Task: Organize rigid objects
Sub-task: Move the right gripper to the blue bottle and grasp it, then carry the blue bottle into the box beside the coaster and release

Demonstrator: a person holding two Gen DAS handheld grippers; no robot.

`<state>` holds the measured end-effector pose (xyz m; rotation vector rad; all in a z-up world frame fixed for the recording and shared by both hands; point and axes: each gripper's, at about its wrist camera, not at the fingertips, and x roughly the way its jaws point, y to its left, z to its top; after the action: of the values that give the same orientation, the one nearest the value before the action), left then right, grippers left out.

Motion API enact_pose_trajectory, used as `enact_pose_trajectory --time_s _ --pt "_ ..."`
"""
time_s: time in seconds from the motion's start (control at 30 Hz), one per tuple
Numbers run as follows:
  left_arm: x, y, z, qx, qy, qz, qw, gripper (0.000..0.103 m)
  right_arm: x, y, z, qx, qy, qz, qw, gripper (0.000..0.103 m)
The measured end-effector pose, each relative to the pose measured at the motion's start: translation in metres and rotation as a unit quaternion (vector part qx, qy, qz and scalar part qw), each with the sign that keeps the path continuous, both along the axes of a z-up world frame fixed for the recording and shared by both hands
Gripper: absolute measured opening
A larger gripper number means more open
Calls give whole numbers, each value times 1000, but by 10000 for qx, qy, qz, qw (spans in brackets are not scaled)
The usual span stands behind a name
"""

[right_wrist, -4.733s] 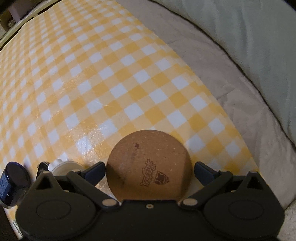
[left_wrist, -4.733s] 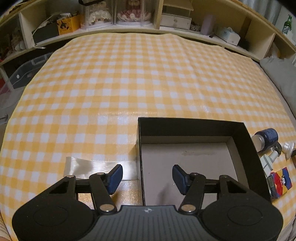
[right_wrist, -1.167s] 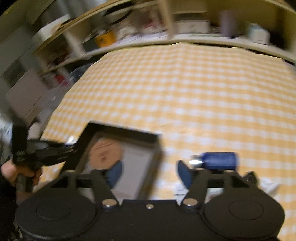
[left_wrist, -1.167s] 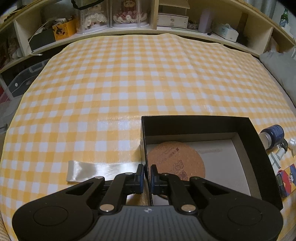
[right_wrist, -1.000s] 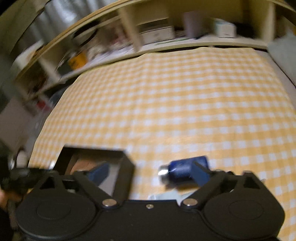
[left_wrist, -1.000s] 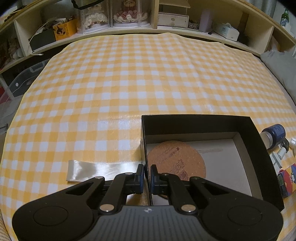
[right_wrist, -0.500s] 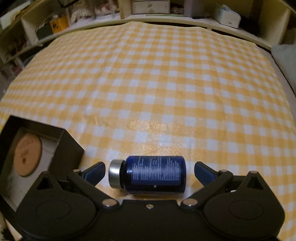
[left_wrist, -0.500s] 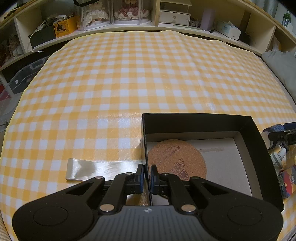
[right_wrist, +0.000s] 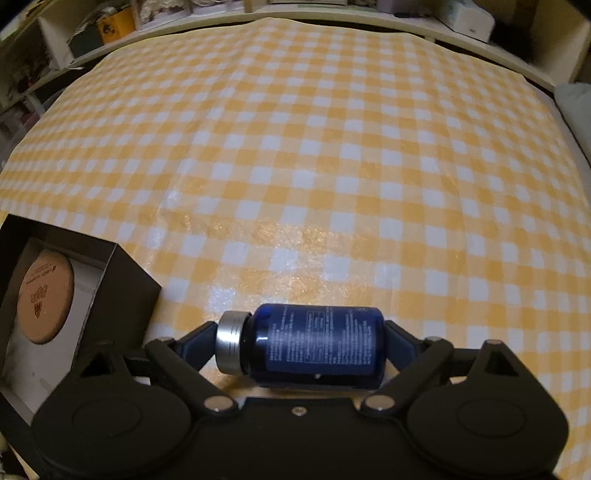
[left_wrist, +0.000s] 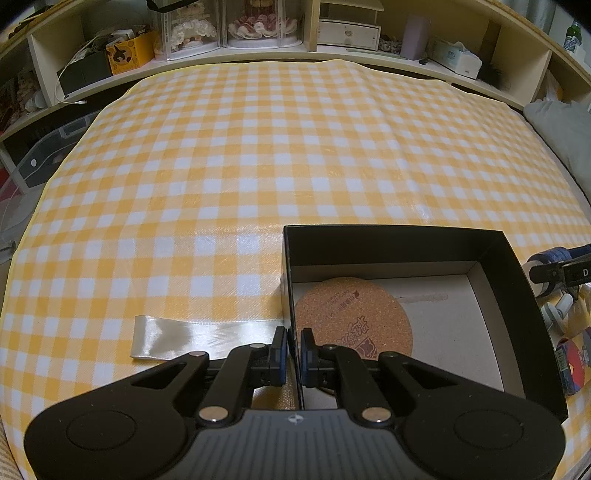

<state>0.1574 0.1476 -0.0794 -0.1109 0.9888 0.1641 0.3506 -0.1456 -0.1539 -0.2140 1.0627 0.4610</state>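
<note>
A black open box (left_wrist: pixel 399 240) sits on the yellow checked tablecloth with a round cork coaster (left_wrist: pixel 352 319) lying flat inside it. My left gripper (left_wrist: pixel 291 350) is shut on the box's left wall. My right gripper (right_wrist: pixel 299 341) is shut on a dark blue bottle (right_wrist: pixel 314 345) with a silver cap, held lying sideways, cap to the left, just right of the box (right_wrist: pixel 125 269). The coaster also shows in the right wrist view (right_wrist: pixel 46 297). The bottle and right gripper's fingers show at the right edge of the left wrist view (left_wrist: pixel 554 264).
A shiny white ribbon (left_wrist: pixel 207 338) lies flat left of the box. Small white items (left_wrist: pixel 556 308) and a red and blue packet (left_wrist: pixel 572 363) lie right of the box. Shelves (left_wrist: pixel 295 33) with clutter line the far edge. A grey cushion (left_wrist: pixel 565 129) lies at right.
My right gripper has closed on the blue bottle, which lay between its open fingers half a second ago. My left gripper still grips the box wall.
</note>
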Motion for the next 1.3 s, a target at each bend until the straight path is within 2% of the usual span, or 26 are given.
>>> enact_pose_trajectory --time_s 0.13,0.37,0.53,0.7,0.97,1.3 --pt "1 0 0 5 9 -3 10000 7 -7 -3 11 78 -125 -150 9998 94" --pt "1 0 -2 8 21 11 10000 7 -34 -1 65 779 -313 -514 9951 94" --pt "2 0 -3 2 20 18 10000 7 -56 21 90 1222 -220 -480 9911 94" --pt "2 0 -2 -6 21 15 10000 7 -72 55 95 1576 40 -318 9870 94" --pt "2 0 -2 3 27 13 10000 7 -76 112 69 1221 146 -277 9920 94" --pt "-2 0 -4 -24 8 1 10000 7 -69 141 46 657 -9 -412 9970 94"
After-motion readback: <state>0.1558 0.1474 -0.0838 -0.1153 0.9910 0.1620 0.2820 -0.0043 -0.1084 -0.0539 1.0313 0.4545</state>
